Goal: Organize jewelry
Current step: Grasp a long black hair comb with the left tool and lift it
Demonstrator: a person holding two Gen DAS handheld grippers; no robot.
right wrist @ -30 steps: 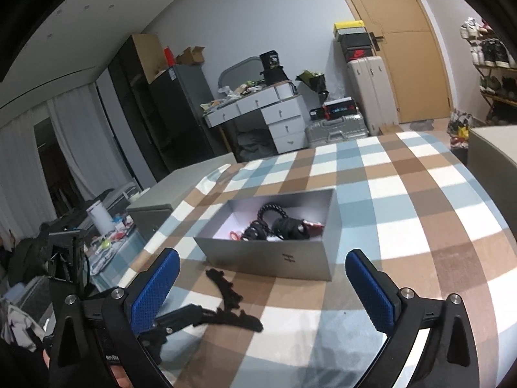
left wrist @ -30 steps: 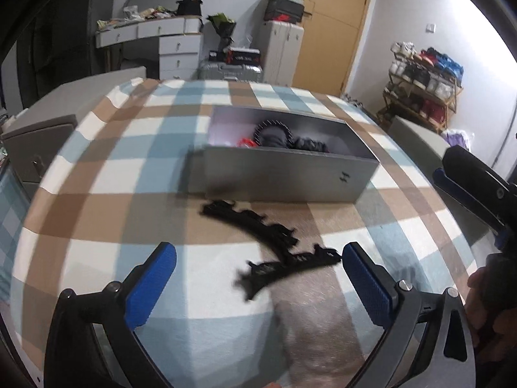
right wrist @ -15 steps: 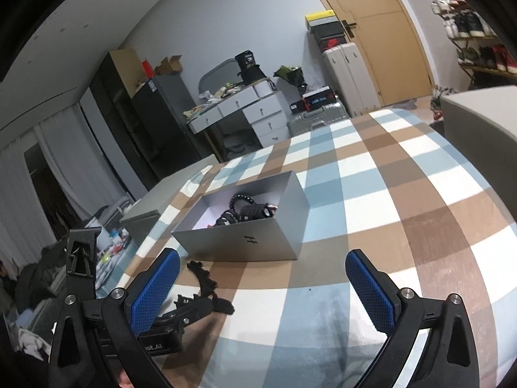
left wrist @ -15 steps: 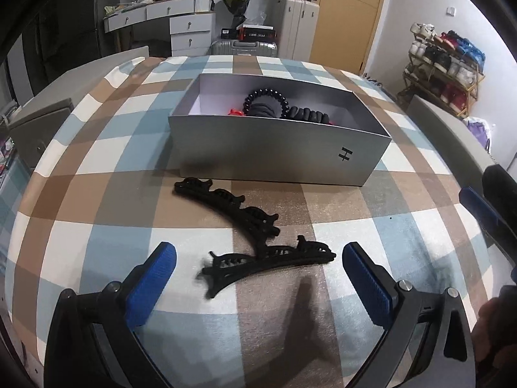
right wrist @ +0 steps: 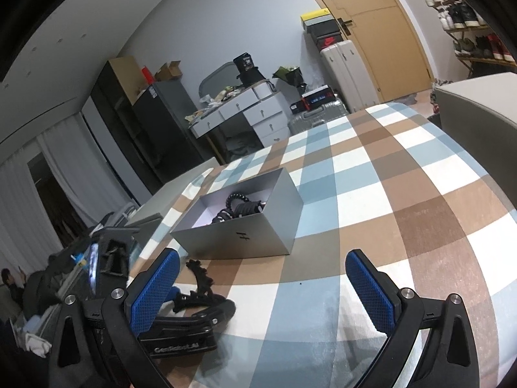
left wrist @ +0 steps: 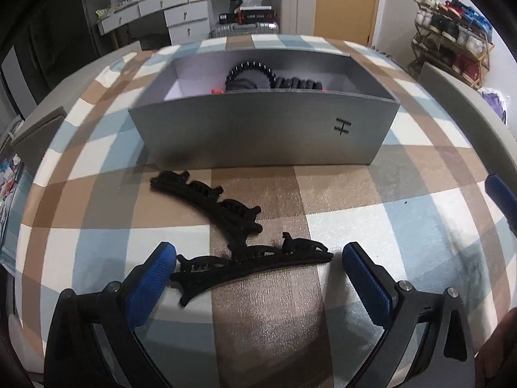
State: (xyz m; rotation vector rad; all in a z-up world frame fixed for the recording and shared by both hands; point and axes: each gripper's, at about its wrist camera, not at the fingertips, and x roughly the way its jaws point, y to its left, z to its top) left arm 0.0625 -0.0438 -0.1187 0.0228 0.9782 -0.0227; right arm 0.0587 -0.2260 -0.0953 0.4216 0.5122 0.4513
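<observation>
Two long black hair clips lie on the checked cloth in front of a grey open box (left wrist: 258, 132). The near clip (left wrist: 245, 263) lies crosswise between the blue pads of my left gripper (left wrist: 257, 273), which is open low over the cloth. The far clip (left wrist: 210, 203) curves from the box toward the near one. Inside the box sit a black beaded bracelet (left wrist: 248, 68), dark hair ties and something red. My right gripper (right wrist: 258, 281) is open and holds nothing, off to the right of the clips; its view shows the box (right wrist: 239, 226) and the left gripper's body (right wrist: 184, 326).
The checked cloth (left wrist: 387, 226) covers a rounded table with grey furniture close on both sides. A white drawer desk (left wrist: 181, 16), suitcases and a shoe rack (left wrist: 452, 38) stand in the room behind.
The left gripper has come down and forward, so the near clip now lies between its pads. The right gripper has drawn back and tilted; the box looks smaller in its view.
</observation>
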